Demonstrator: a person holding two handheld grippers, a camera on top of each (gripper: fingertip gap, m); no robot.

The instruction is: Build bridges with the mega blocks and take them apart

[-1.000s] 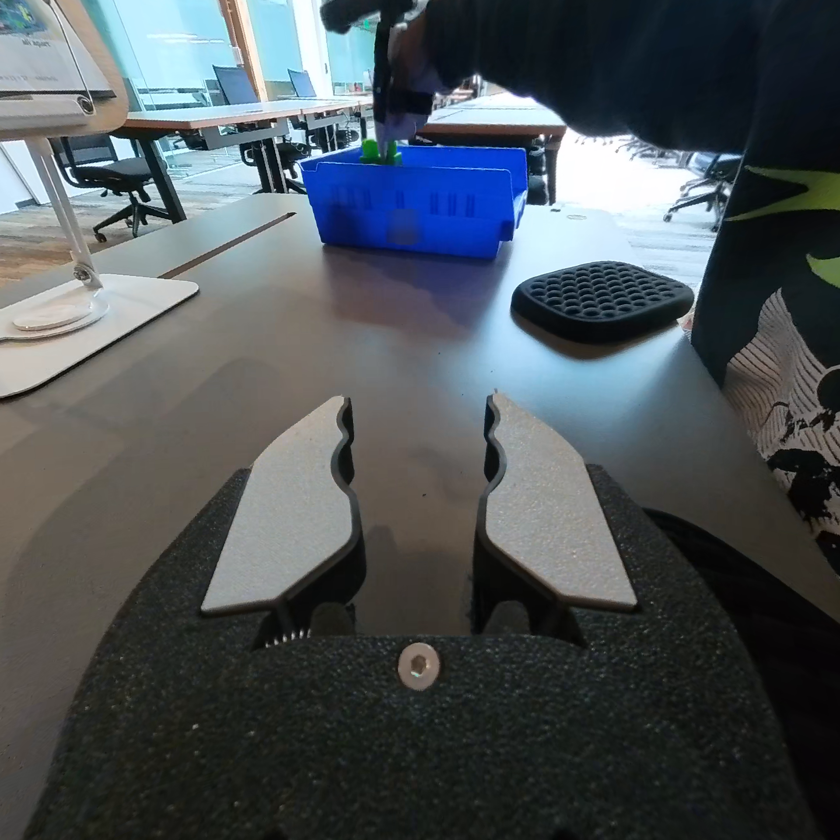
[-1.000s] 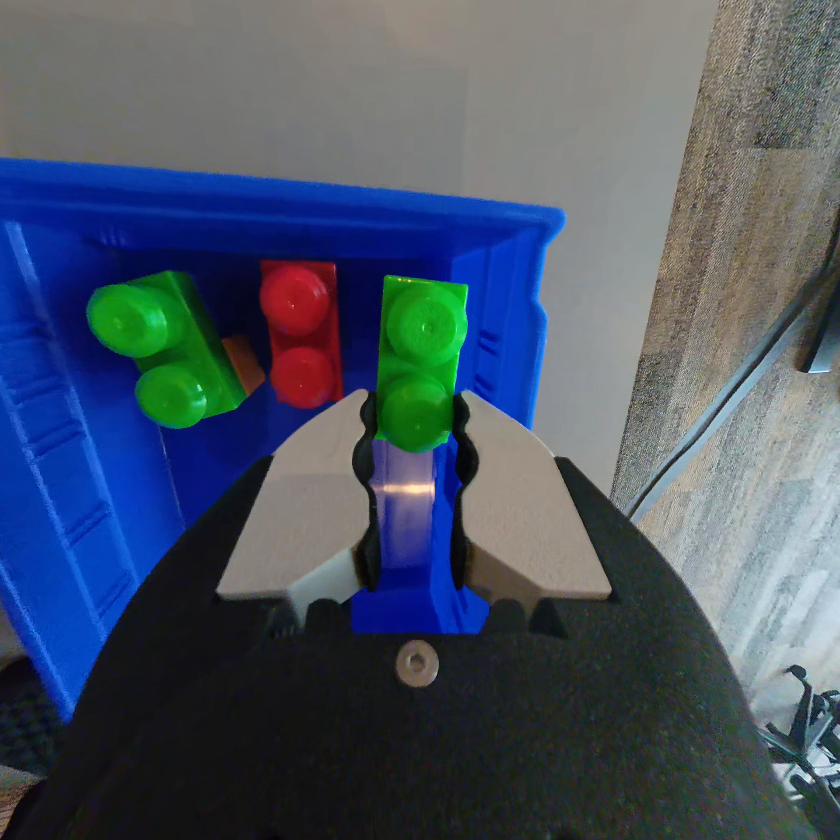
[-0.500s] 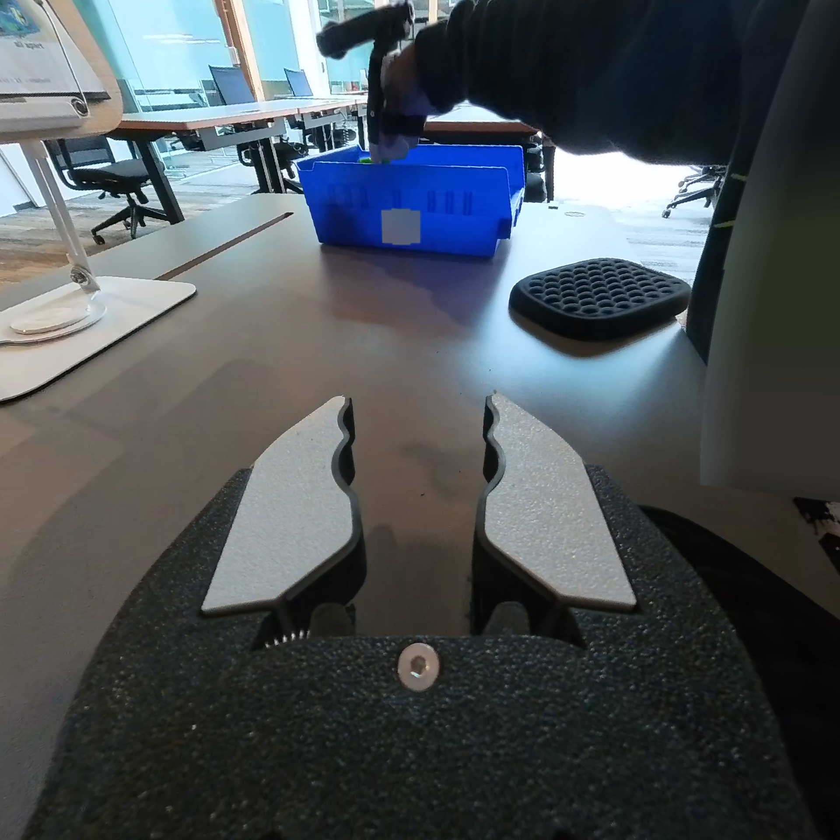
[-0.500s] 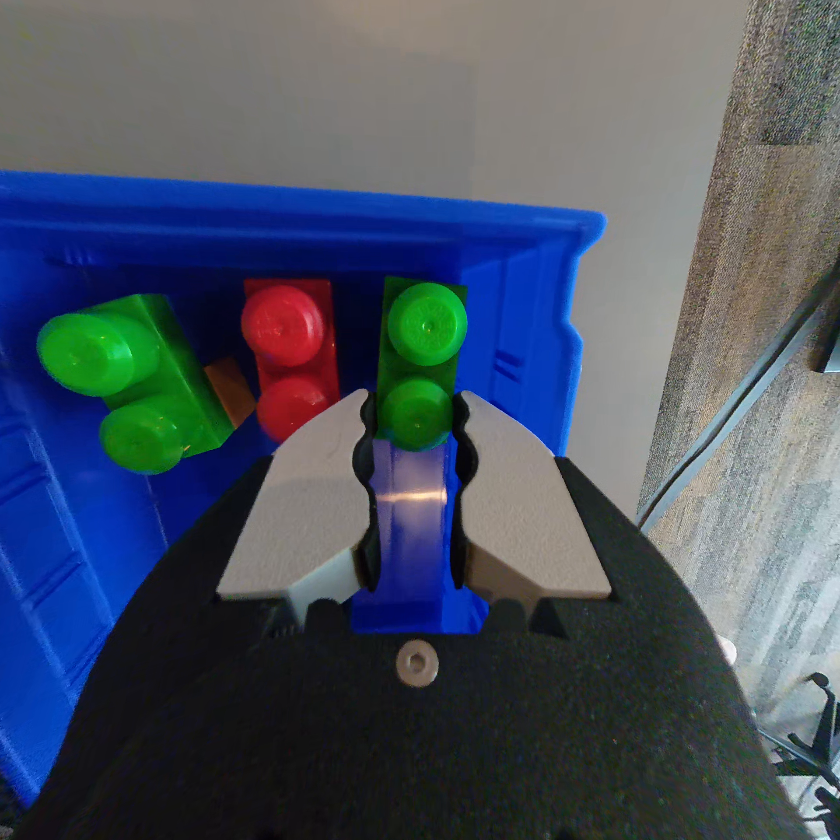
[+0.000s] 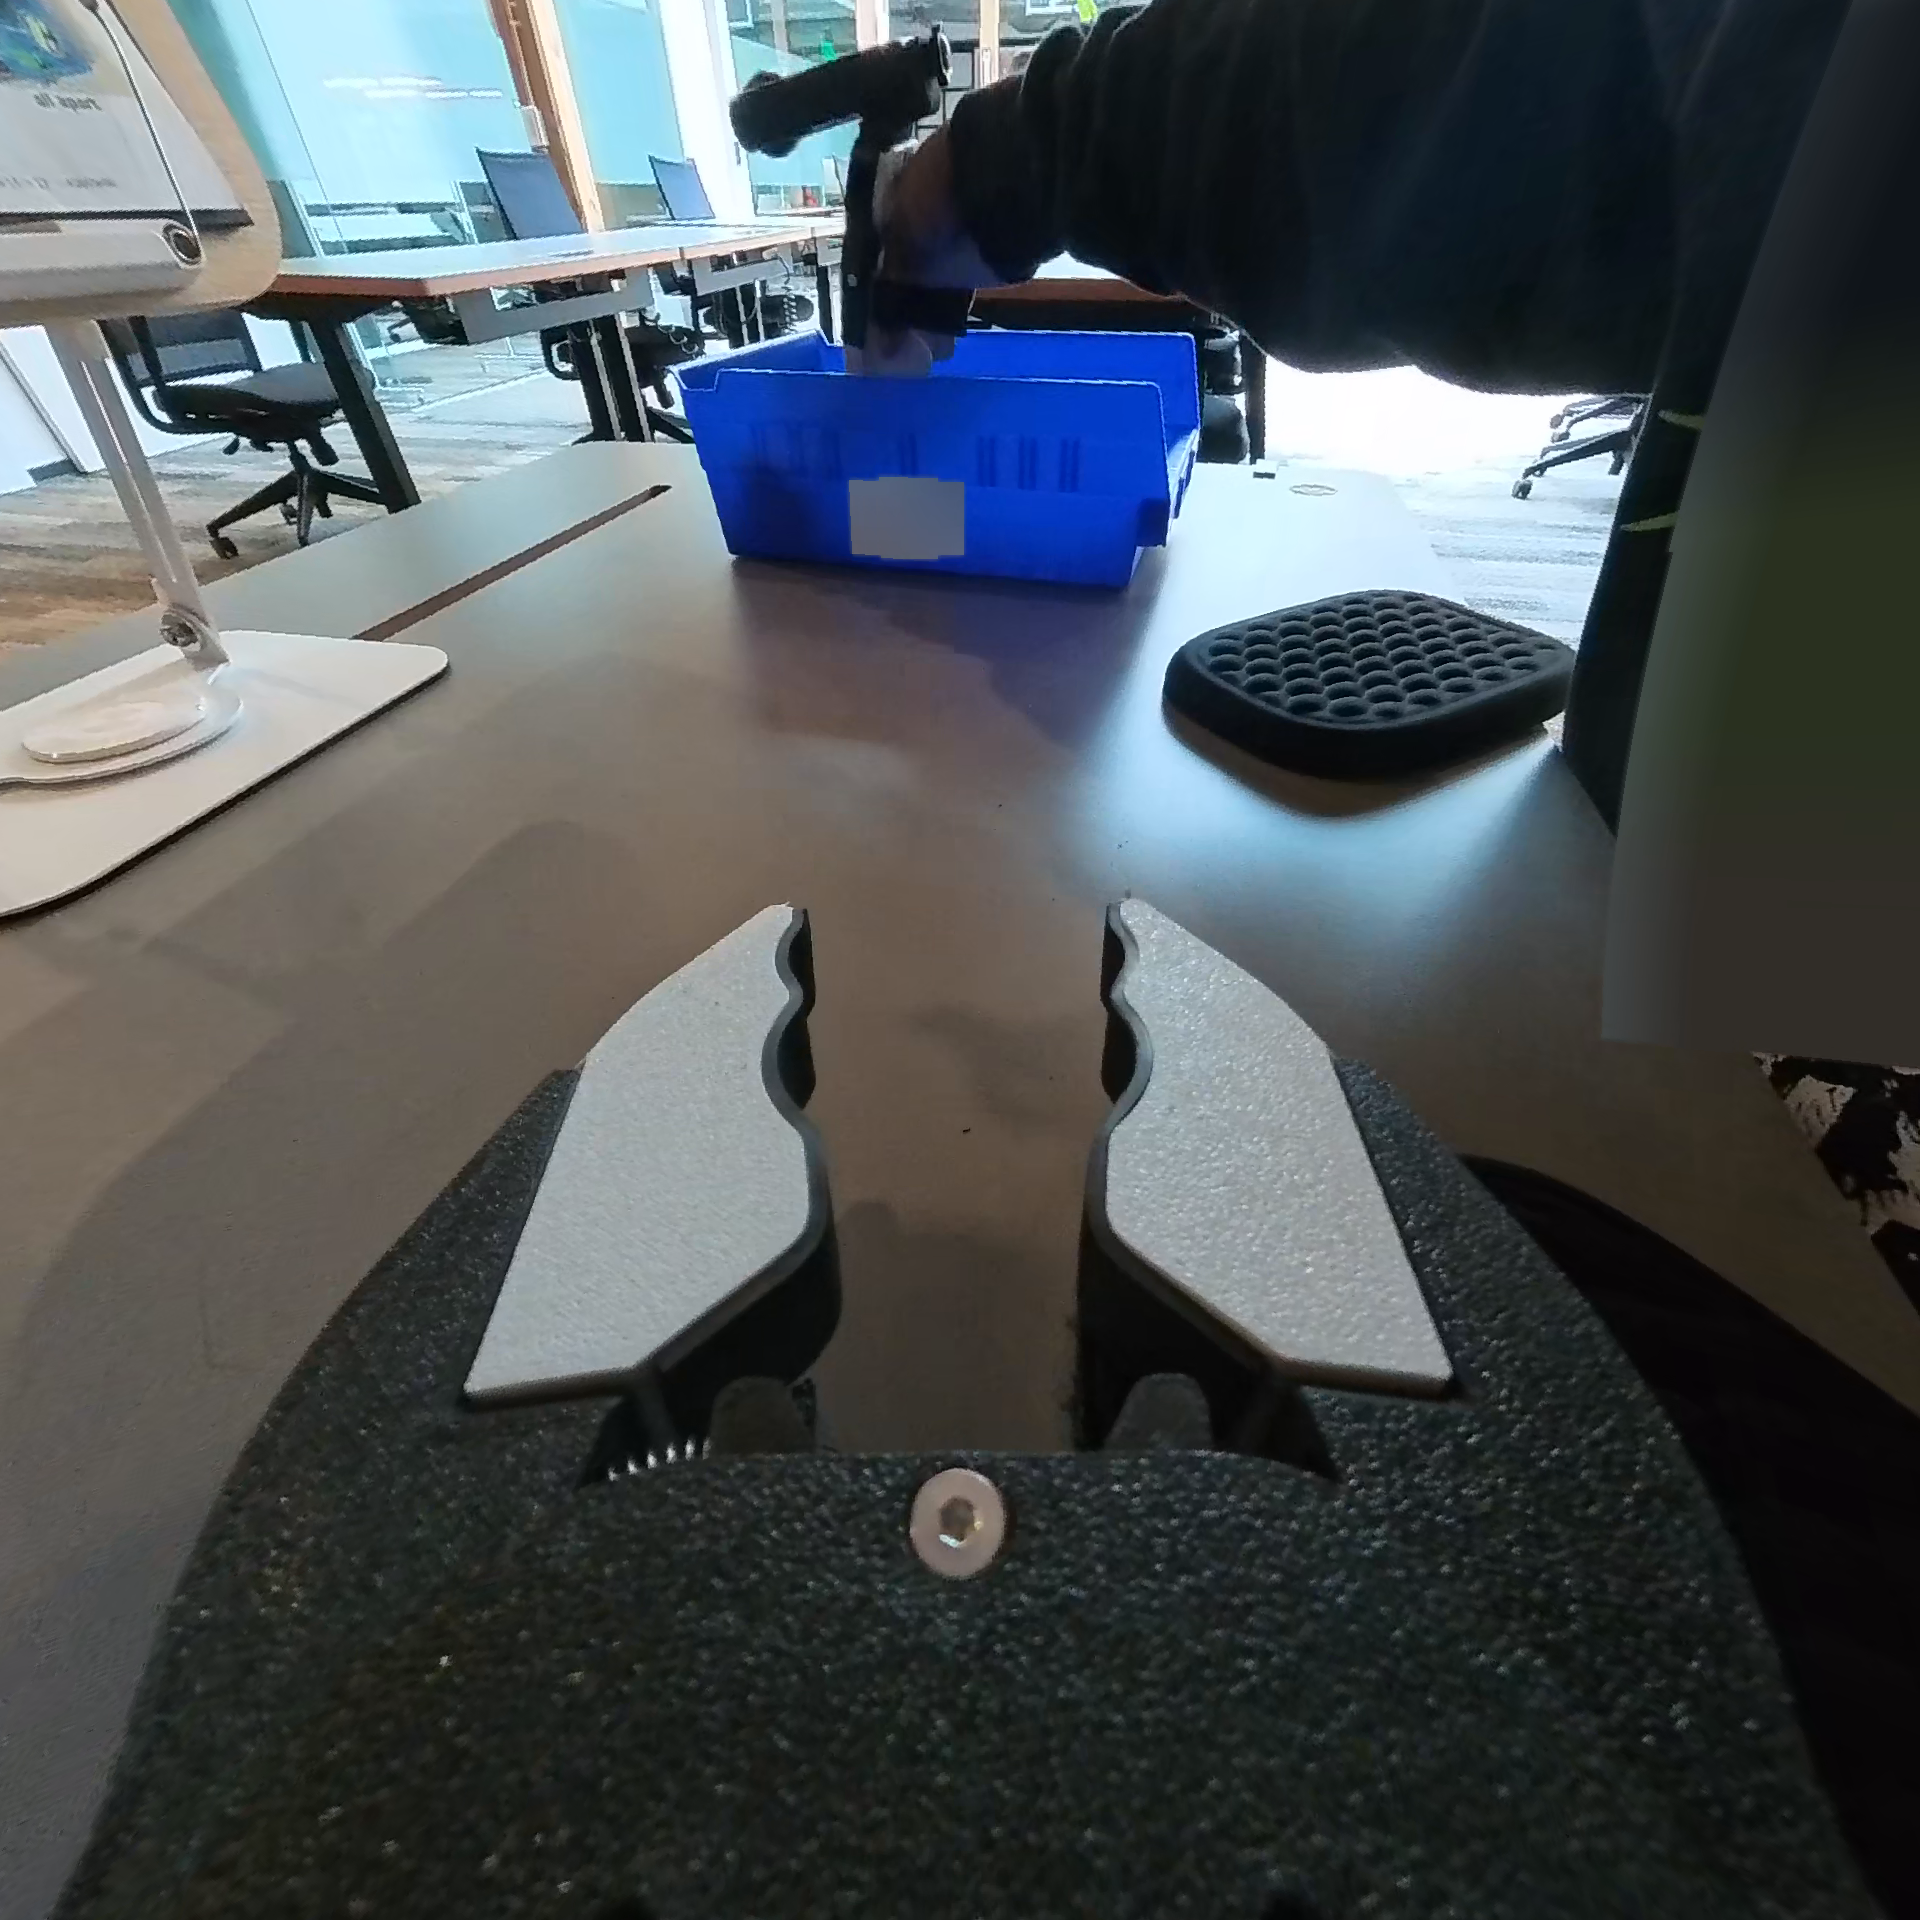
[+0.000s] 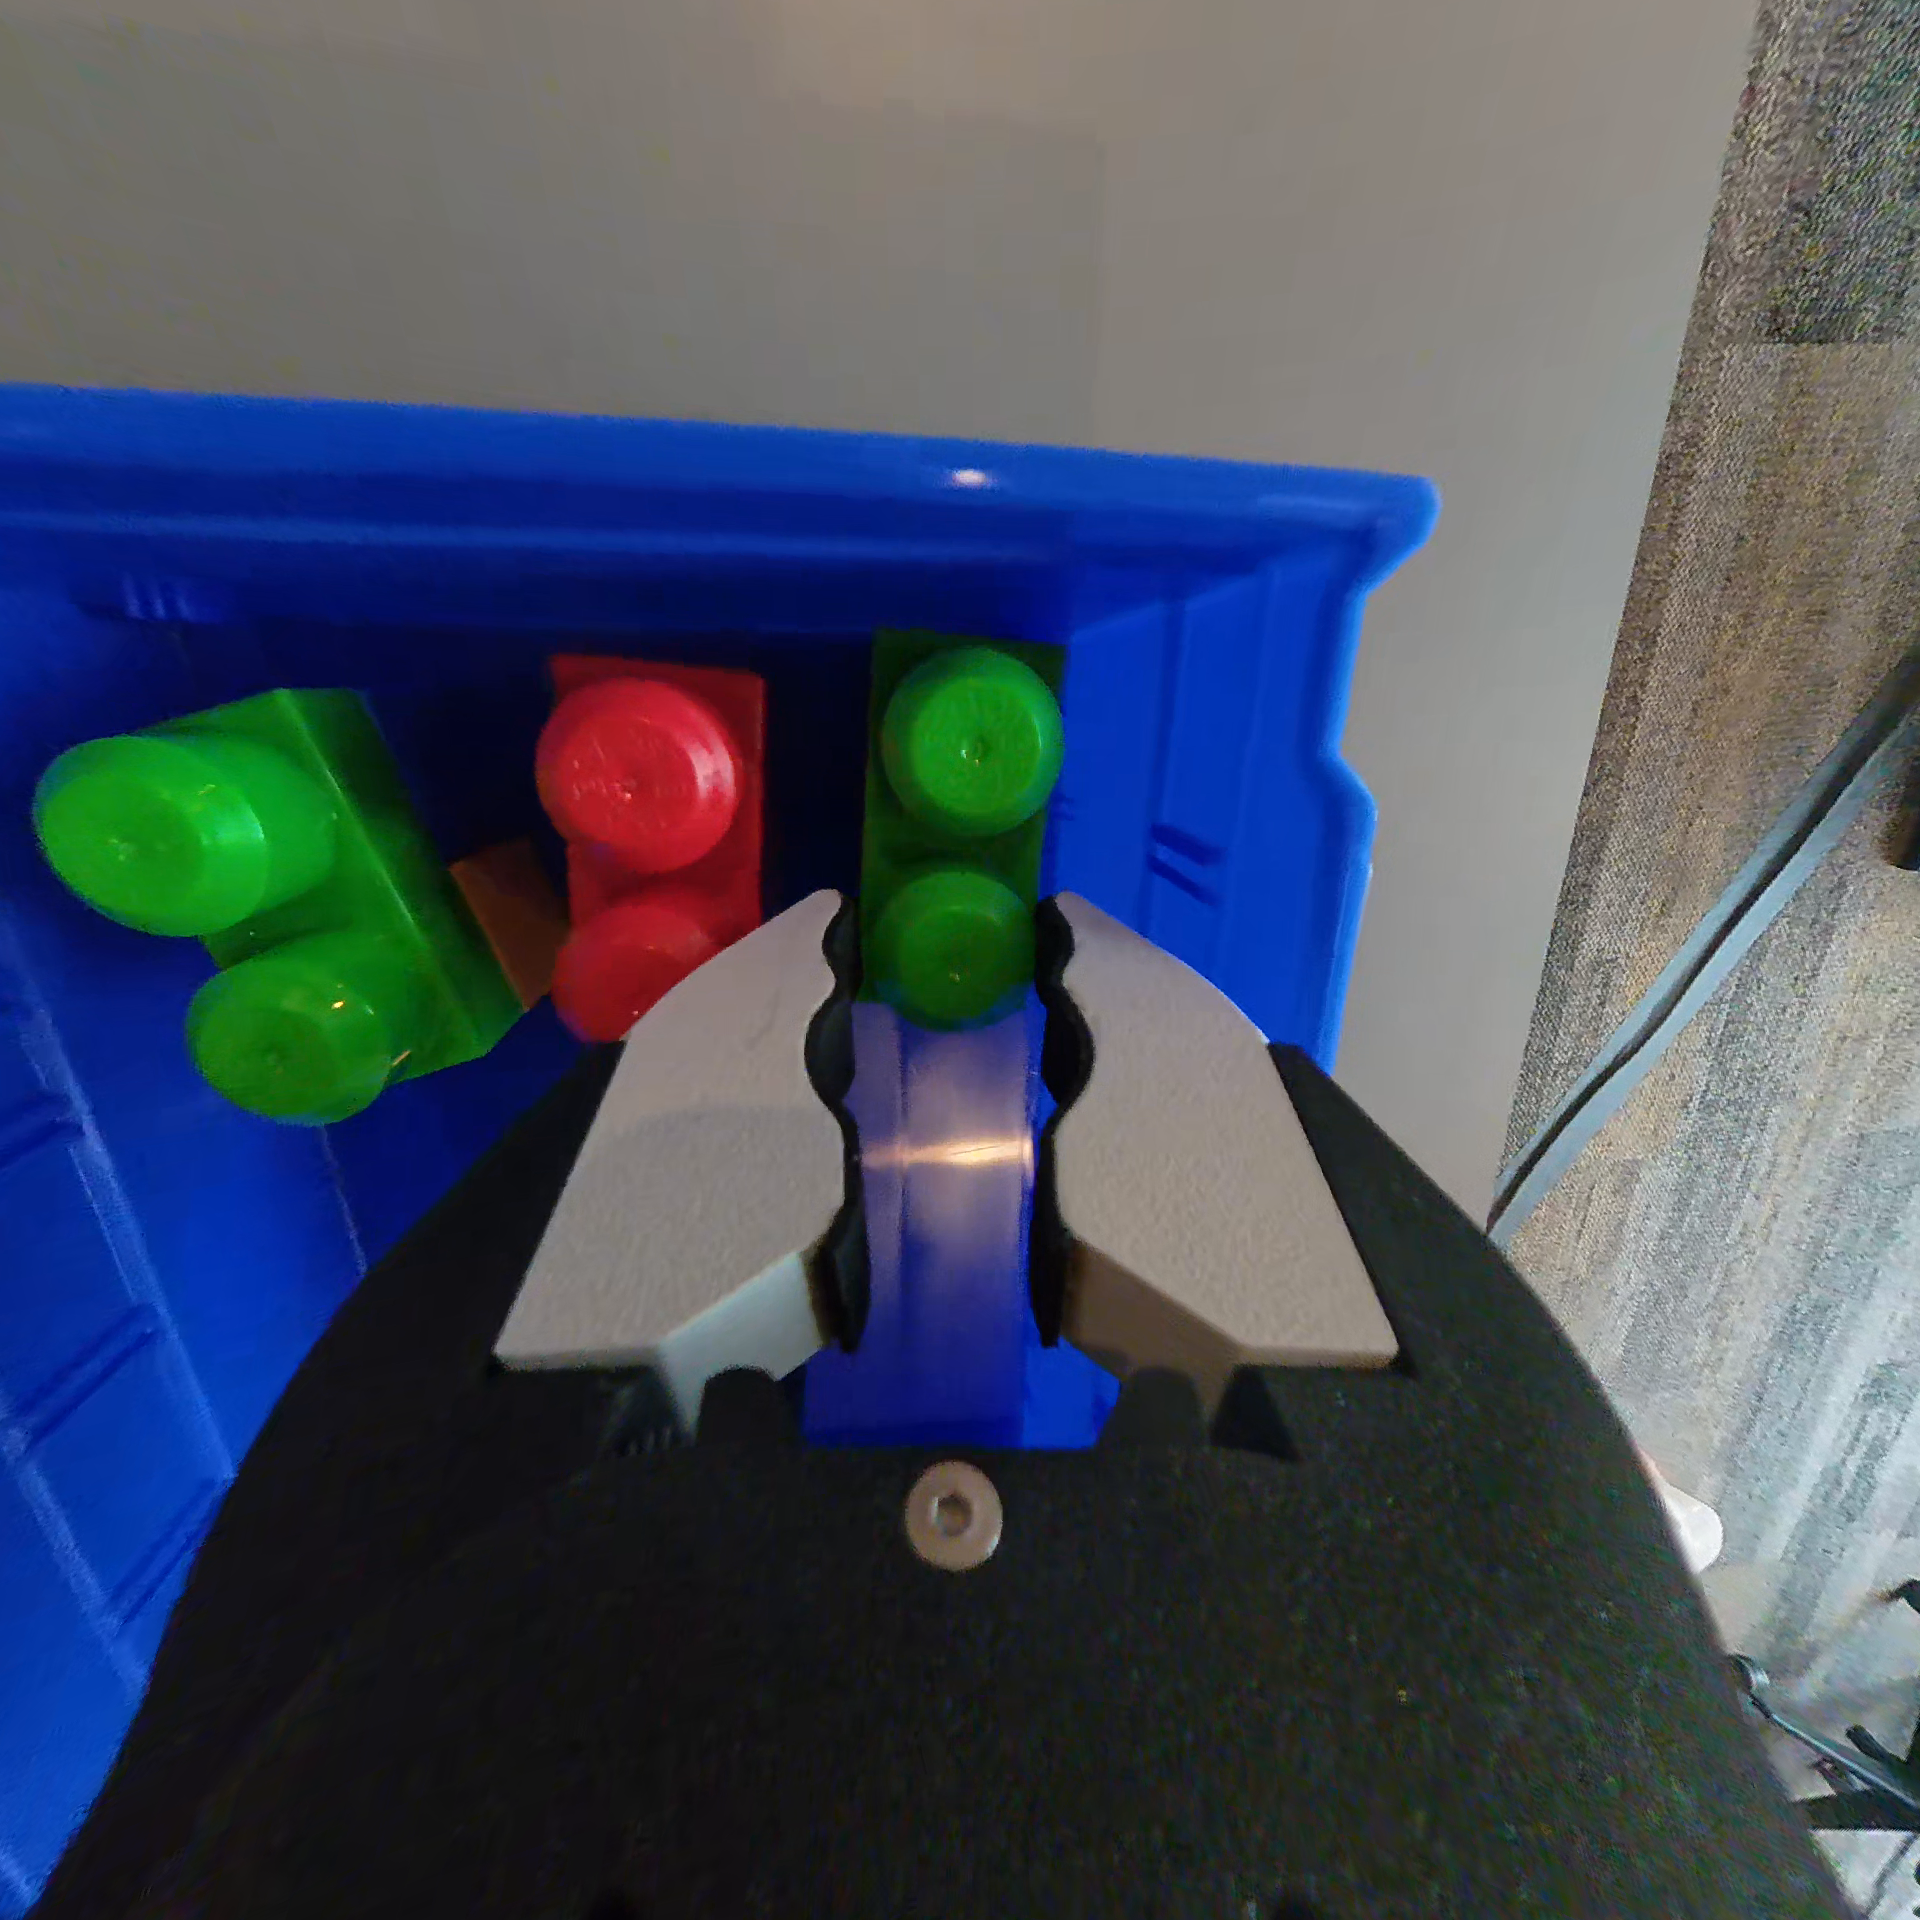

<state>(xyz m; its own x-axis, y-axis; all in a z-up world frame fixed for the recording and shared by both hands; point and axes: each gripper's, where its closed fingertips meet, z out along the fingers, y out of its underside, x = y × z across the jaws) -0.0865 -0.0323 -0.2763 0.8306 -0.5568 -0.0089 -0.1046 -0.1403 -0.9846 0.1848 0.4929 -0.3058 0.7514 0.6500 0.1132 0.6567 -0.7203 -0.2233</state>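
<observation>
Green block (image 6: 961, 831) between right gripper (image 6: 945, 935) fingertips, seemingly gripped

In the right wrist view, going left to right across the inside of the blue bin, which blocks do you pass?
Tilted green block → orange block, only a corner showing → red block → upright green block, its near stud between the fingers of the right gripper, then the bin's right wall.

Orange block (image 6: 504, 914) mostly hidden between green block (image 6: 343, 894) and red block (image 6: 649, 831).
</observation>
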